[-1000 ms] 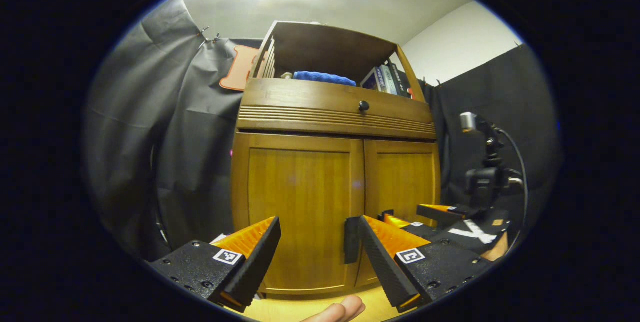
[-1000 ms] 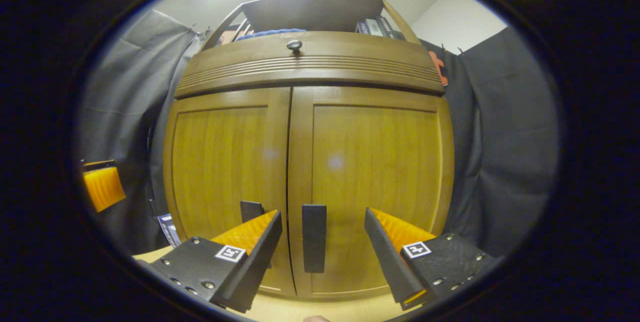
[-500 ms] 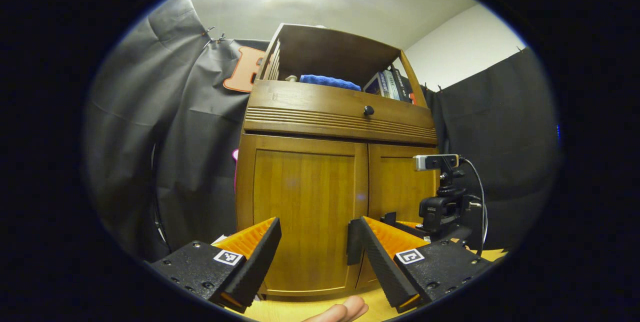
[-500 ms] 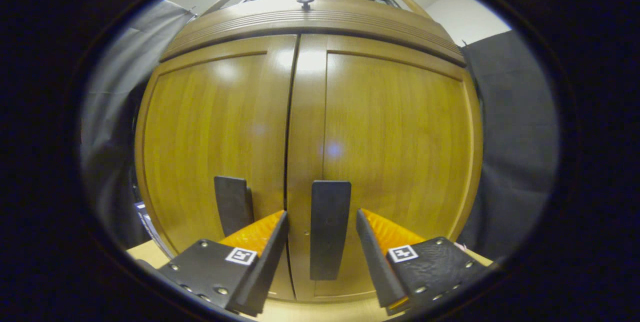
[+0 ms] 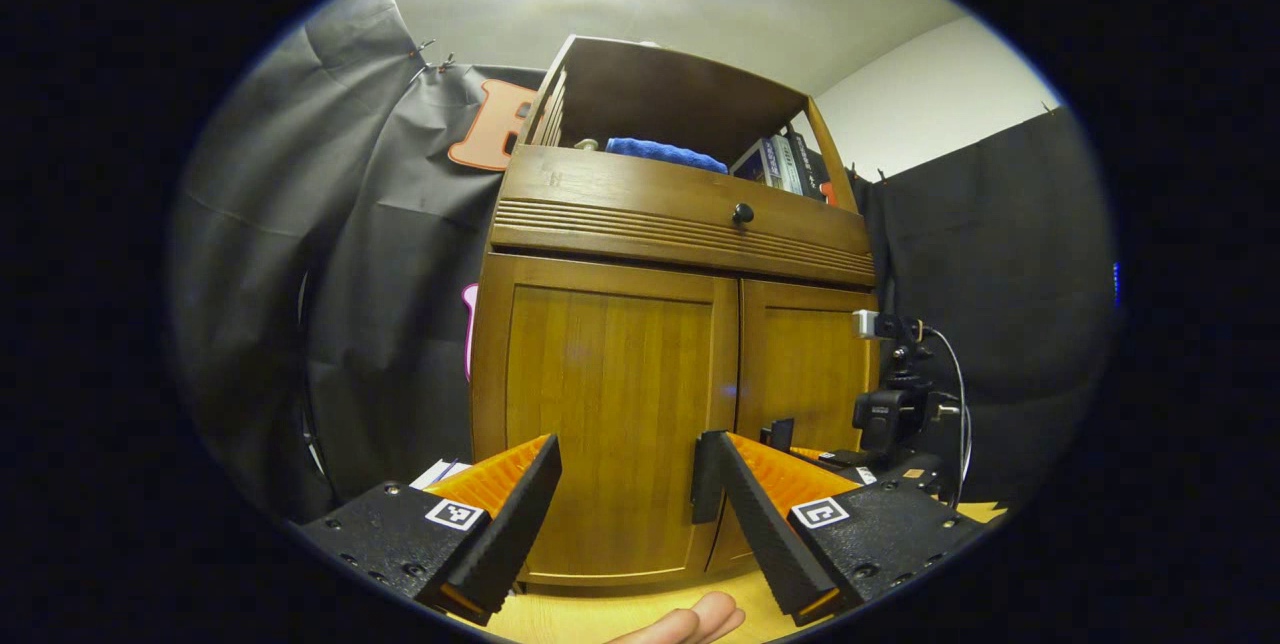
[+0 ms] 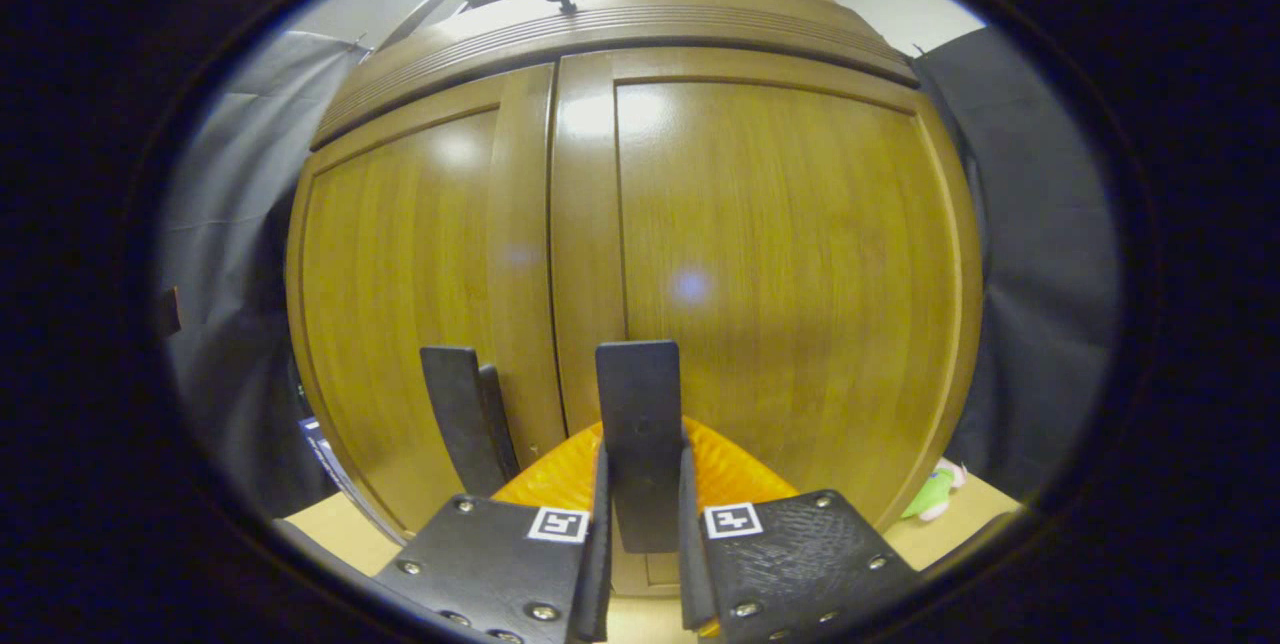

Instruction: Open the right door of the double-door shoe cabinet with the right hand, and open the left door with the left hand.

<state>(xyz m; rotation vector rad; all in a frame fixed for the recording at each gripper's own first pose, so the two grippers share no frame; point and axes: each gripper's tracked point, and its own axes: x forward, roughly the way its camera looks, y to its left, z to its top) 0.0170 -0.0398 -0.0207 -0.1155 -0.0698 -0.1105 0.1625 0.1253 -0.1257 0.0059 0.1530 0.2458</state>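
Gripping right door handle (image 6: 640, 444)

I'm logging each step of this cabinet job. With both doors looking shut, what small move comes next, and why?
Probably pull the right gripper straight back: its fingers are closed on the right door's handle, and the right door sits flush beside the left door.

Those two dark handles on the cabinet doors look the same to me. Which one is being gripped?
The right door's handle: the right gripper has both fingers pressed against its sides. The left door's handle stands free beside it, untouched.
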